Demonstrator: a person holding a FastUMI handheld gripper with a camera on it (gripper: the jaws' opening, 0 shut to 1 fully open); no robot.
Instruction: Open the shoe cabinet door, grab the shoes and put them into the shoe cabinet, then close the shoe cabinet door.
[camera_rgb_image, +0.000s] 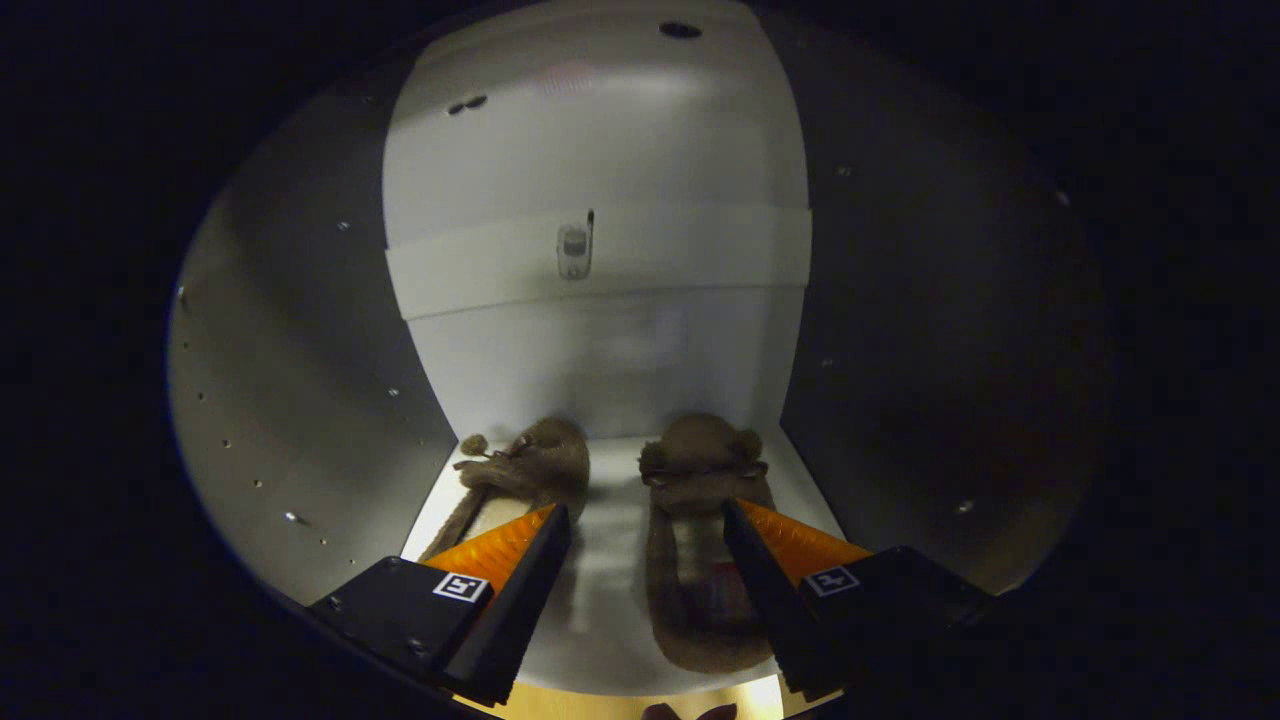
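Home-style shoe cabinet (300, 400) interior, white panels, furry slippers (700, 470) on shelf

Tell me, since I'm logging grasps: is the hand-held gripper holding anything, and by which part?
Nothing is held. The hand-held gripper is open, its fingers spread over the two slippers lying on the cabinet shelf.

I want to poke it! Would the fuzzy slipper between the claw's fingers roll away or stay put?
The slipper would probably stay put: it lies flat on the cabinet floor. It looks soft and fuzzy, so likely light and floppy, not slippery. The open claw isn't squeezing it.
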